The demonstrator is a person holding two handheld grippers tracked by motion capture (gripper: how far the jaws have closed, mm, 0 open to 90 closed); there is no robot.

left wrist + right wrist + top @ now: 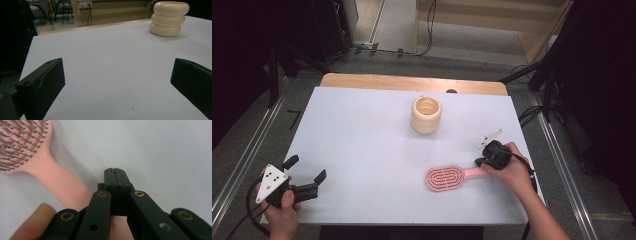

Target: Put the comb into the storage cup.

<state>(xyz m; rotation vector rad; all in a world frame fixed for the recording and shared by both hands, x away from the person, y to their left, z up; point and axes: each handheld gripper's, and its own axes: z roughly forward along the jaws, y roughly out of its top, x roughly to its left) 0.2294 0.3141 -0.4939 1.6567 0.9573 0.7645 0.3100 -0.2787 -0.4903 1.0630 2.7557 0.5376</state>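
Note:
A pink hairbrush [444,178] lies bristles-up on the white table [362,130] at the front right, its handle pointing right. My right gripper [480,161] sits over that handle's end, pointing left. In the right gripper view, my right gripper [115,171] has its jaws pressed together with nothing between them, and the hairbrush [22,147] handle runs beside and beneath them, under the person's hand. My left gripper [306,169] rests at the front left corner, jaws wide apart and empty. From the left gripper view, my left gripper [117,80] faces bare table.
A cream ribbed cup [426,114] stands upright at the middle back of the table; the cup [168,18] is far off to the upper right in the left gripper view. A wooden table edge [412,82] shows behind the white surface.

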